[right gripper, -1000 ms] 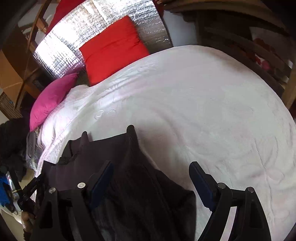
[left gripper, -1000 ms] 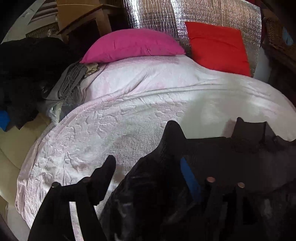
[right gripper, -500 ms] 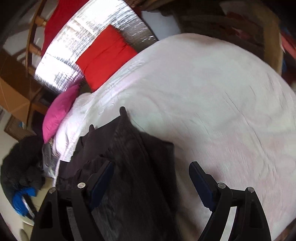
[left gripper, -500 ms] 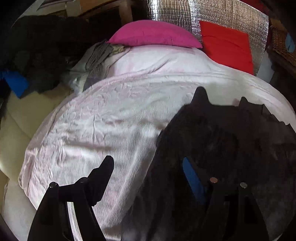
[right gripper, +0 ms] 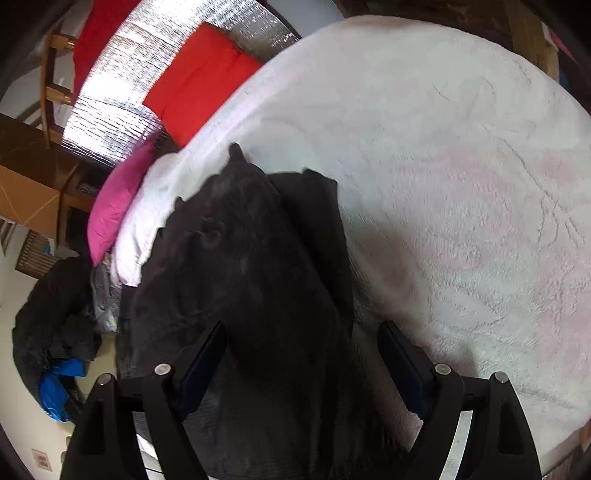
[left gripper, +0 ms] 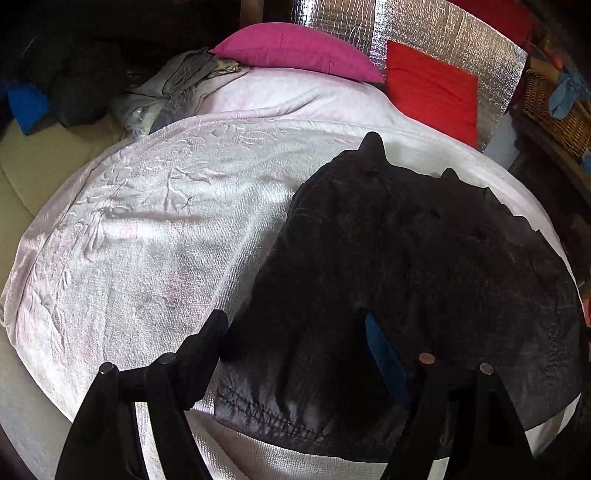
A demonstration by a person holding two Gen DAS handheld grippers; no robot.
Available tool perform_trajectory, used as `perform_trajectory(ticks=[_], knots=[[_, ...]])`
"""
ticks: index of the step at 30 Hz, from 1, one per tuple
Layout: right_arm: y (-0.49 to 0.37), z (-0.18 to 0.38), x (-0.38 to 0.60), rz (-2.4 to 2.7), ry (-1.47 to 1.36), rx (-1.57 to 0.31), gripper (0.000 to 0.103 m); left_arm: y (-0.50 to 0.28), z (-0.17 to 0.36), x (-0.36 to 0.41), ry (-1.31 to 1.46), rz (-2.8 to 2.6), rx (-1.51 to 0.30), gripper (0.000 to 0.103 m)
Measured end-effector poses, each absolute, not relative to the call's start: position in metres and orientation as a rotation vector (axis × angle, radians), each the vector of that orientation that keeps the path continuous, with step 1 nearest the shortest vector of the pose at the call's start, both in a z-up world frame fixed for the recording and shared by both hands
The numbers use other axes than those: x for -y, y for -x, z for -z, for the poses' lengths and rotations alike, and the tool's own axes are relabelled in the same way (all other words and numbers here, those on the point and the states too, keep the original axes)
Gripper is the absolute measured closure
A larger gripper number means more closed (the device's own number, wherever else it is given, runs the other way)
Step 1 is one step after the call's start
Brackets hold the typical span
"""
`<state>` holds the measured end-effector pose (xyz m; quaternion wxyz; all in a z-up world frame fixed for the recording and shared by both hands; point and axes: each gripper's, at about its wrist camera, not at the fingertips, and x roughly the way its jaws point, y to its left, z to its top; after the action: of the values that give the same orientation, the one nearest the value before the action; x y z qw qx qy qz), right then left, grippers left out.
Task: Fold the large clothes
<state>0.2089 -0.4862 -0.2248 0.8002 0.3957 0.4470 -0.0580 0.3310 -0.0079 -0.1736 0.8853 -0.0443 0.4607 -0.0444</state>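
Dark trousers now lying spread on the bed.
Both grippers, left and right, are hovering wide-jawed, gripping nothing; folding can begin.

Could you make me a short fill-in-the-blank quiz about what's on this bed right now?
1. The dark denim garment lies on a pale textured ____.
2. Beside the red square cushion rests a cushion coloured ____.
3. Behind both cushions stands a quilted panel with a shiny ____ surface.
4. The woven wicker basket sits at the ____ edge of the left wrist view.

Missing words: bedspread; pink; silver; right
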Motion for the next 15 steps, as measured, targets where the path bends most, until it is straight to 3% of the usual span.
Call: perform_trajectory(ticks=[1, 3, 5, 7, 9, 11, 15], knots=[[-0.209, 0.223, 0.486, 0.132, -0.835, -0.947, 0.018, -0.331, 0.175, 0.007, 0.102, 0.098, -0.961, 0.034], [-0.208, 0.221, 0.485, 0.133, -0.813, -0.938, 0.03, -0.333, 0.178, 0.004, 0.133, 0.122, -0.966, 0.046], [-0.208, 0.216, 0.48, 0.104, -0.784, -0.913, 0.053, -0.334, 0.175, 0.004, 0.144, 0.138, -0.948, 0.058], [-0.202, 0.201, 0.471, 0.133, -0.689, -0.858, 0.062, -0.334, 0.172, 0.006, 0.121, 0.129, -0.919, 0.061], [-0.198, 0.192, 0.465, 0.154, -0.629, -0.82, 0.063, -0.336, 0.174, 0.007, 0.112, 0.12, -0.92, 0.06], [-0.199, 0.199, 0.462, 0.178, -0.613, -0.854, 0.064, -0.34, 0.18, 0.008, 0.105, 0.094, -0.942, 0.047], [-0.201, 0.207, 0.469, 0.164, -0.676, -0.895, 0.063, -0.341, 0.182, 0.005, 0.101, 0.064, -0.944, 0.037]])
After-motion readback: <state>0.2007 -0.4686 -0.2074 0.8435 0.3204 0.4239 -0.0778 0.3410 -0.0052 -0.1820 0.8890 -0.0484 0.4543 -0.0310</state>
